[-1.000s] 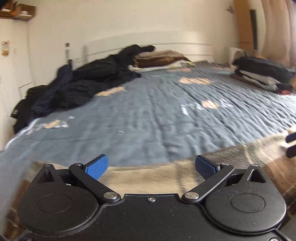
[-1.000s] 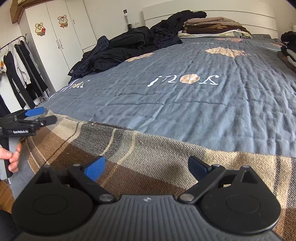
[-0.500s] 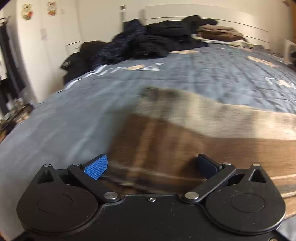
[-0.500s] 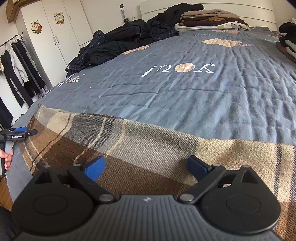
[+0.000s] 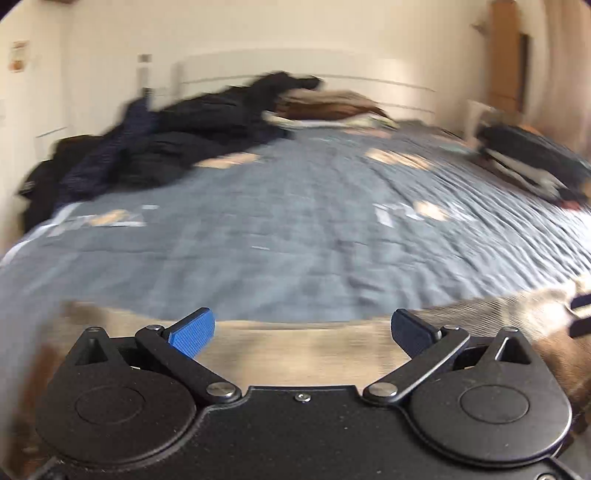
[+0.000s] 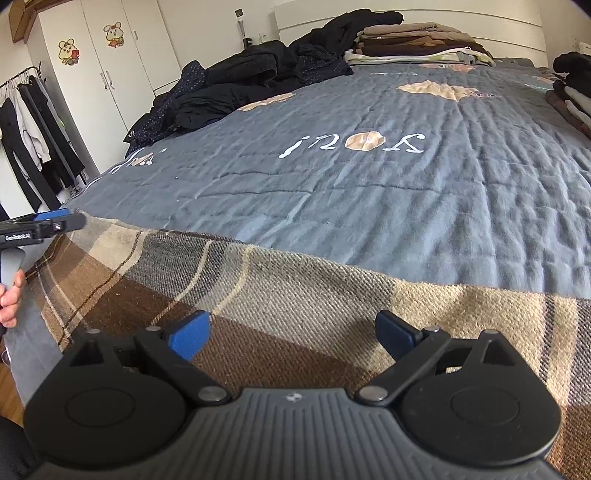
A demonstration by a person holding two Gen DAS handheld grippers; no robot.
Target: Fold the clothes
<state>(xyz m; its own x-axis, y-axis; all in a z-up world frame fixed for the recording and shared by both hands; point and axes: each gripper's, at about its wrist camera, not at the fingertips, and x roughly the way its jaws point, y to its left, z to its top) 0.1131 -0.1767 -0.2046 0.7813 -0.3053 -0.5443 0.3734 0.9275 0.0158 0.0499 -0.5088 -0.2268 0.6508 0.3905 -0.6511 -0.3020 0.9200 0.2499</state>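
A brown, beige and grey plaid woven garment (image 6: 258, 295) lies spread flat along the near edge of a bed covered by a blue-grey quilted bedspread (image 6: 388, 192) with white lettering and tan patches. In the right wrist view the cloth fills the lower band from 8 o'clock across to 4 o'clock.

The right tool (image 6: 291, 332) hovers just above the plaid cloth, its blue-padded fingers spread wide with nothing between them. The left tool (image 5: 301, 330) is likewise spread wide and empty over the near edge of the same cloth; its view is smeared by motion blur. In the right wrist view the left tool shows at 9 o'clock, at the cloth's left corner, its handle gripped by a person's hand (image 6: 9, 299); whether it touches the cloth there cannot be told.

Toward 12 o'clock sit a heap of dark crumpled clothes (image 6: 258, 77) and a stack of folded brown and beige garments (image 6: 413, 40) against the white headboard (image 6: 480, 26). A white wardrobe (image 6: 110, 74) with cartoon stickers stands at 10 o'clock.
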